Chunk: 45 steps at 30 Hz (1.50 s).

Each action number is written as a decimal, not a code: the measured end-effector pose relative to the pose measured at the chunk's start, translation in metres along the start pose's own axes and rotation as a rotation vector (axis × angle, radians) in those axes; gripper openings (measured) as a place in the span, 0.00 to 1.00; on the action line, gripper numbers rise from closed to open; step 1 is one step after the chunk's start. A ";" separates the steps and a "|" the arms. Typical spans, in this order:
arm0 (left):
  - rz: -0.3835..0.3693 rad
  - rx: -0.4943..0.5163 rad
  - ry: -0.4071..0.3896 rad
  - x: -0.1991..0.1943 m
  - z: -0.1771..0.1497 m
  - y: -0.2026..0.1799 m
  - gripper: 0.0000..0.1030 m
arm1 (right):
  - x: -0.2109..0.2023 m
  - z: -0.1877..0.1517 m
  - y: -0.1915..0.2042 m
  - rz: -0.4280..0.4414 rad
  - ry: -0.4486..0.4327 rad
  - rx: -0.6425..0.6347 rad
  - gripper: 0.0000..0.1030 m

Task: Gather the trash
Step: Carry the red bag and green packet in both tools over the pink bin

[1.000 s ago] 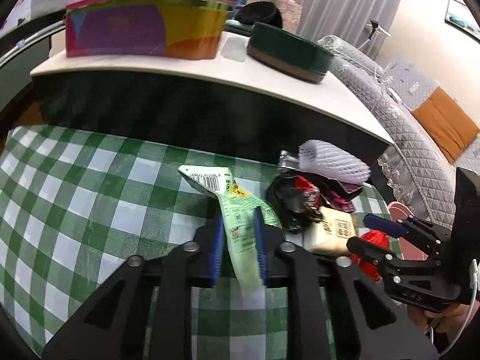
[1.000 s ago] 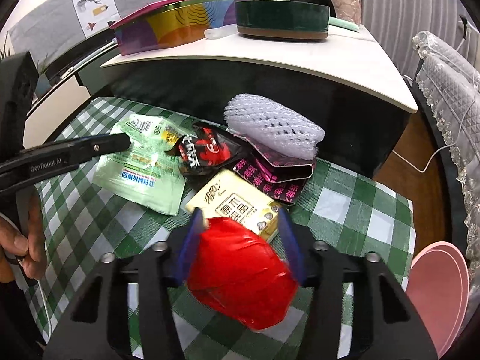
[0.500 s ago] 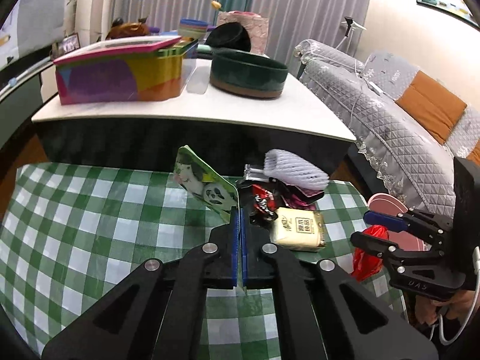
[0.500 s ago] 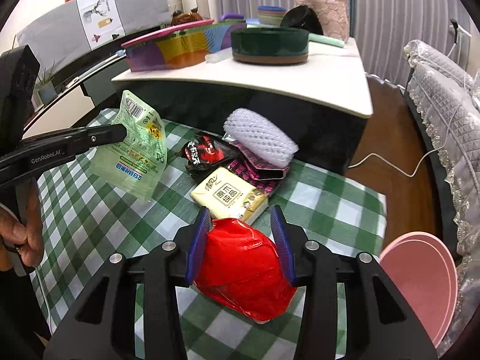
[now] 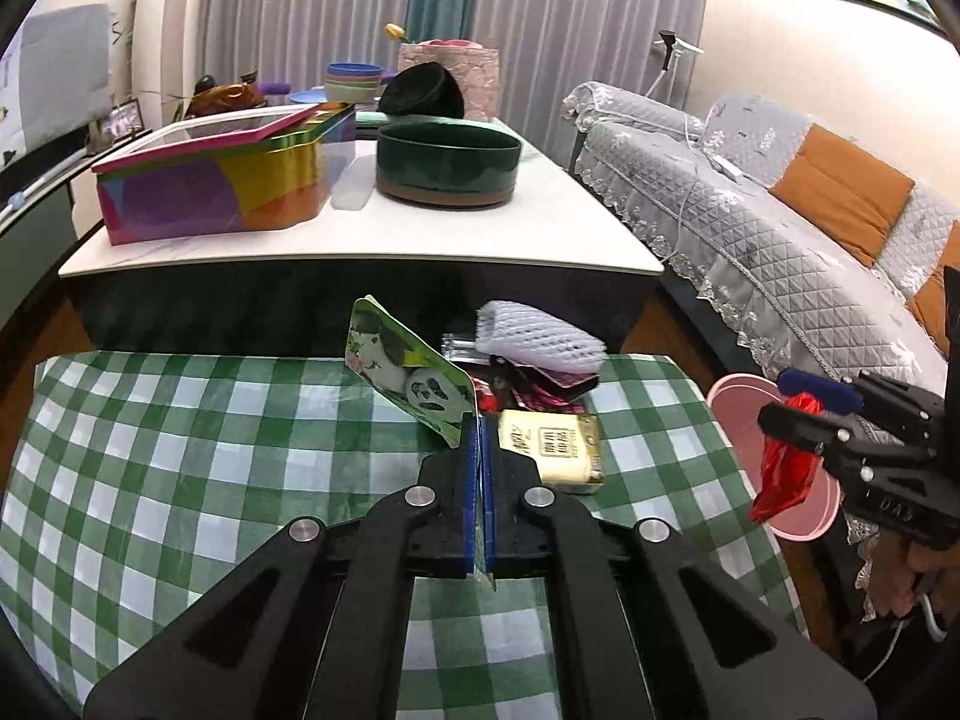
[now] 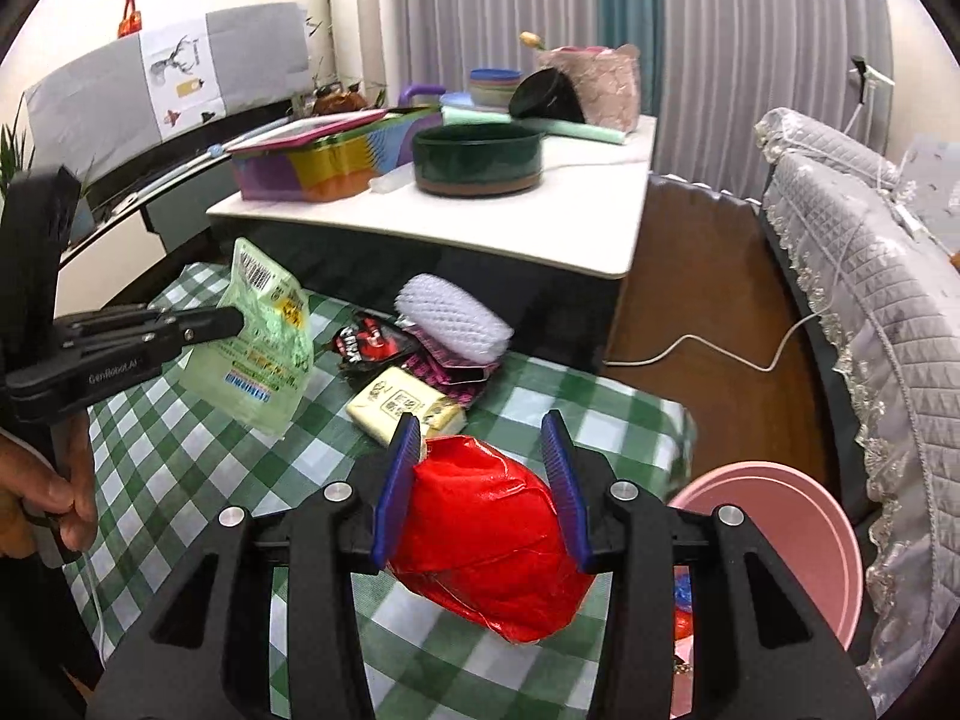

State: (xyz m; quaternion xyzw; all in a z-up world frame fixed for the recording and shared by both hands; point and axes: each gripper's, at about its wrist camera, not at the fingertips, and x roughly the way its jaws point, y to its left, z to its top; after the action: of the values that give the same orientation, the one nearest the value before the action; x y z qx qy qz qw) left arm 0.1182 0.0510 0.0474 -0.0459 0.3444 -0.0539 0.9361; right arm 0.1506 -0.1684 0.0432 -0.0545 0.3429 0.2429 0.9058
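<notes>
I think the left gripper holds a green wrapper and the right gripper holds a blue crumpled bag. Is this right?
Not quite: the crumpled bag in the right gripper is red, not blue, as the right wrist view shows. The left gripper does hold the green wrapper.

The red wrapper (image 6: 486,546) is glossy, crinkled film. The green pouch (image 6: 267,354) is shiny translucent plastic. A white foam net sleeve (image 6: 453,318) looks soft and meshed. Matt checked cloth (image 5: 180,450) covers the surface; the bin (image 6: 798,534) is smooth pink plastic.
</notes>
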 end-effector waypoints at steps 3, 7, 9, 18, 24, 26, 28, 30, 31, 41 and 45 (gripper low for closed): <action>-0.013 0.012 -0.004 -0.005 -0.002 -0.007 0.01 | -0.012 0.000 -0.008 -0.017 -0.018 0.014 0.41; -0.027 0.030 0.003 -0.007 -0.005 -0.020 0.01 | -0.029 0.002 -0.019 -0.037 -0.048 0.041 0.41; -0.027 0.041 0.008 -0.007 -0.005 -0.026 0.01 | -0.038 0.003 -0.025 -0.045 -0.064 0.052 0.41; -0.028 0.032 0.008 -0.012 -0.011 -0.050 0.01 | -0.066 -0.003 -0.055 -0.096 -0.113 0.112 0.41; -0.033 0.020 0.000 -0.018 -0.011 -0.067 0.01 | -0.073 -0.005 -0.071 -0.108 -0.129 0.154 0.41; -0.033 0.023 -0.003 -0.019 -0.010 -0.073 0.01 | -0.074 -0.004 -0.076 -0.108 -0.136 0.168 0.41; -0.033 0.029 -0.007 -0.020 -0.010 -0.080 0.01 | -0.076 -0.003 -0.079 -0.108 -0.143 0.176 0.41; -0.033 0.034 -0.009 -0.020 -0.011 -0.085 0.01 | -0.079 -0.001 -0.081 -0.108 -0.153 0.181 0.41; -0.034 0.039 -0.009 -0.020 -0.011 -0.088 0.01 | -0.080 -0.001 -0.081 -0.109 -0.157 0.182 0.41; -0.046 0.068 -0.003 -0.016 -0.007 -0.112 0.01 | -0.088 0.002 -0.096 -0.128 -0.174 0.215 0.41; -0.057 0.082 -0.005 -0.014 -0.004 -0.123 0.01 | -0.092 0.003 -0.102 -0.142 -0.182 0.231 0.41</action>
State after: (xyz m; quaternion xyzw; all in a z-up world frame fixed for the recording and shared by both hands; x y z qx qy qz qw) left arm 0.0965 -0.0692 0.0690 -0.0172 0.3382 -0.0944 0.9362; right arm 0.1415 -0.2946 0.0984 0.0479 0.2801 0.1410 0.9483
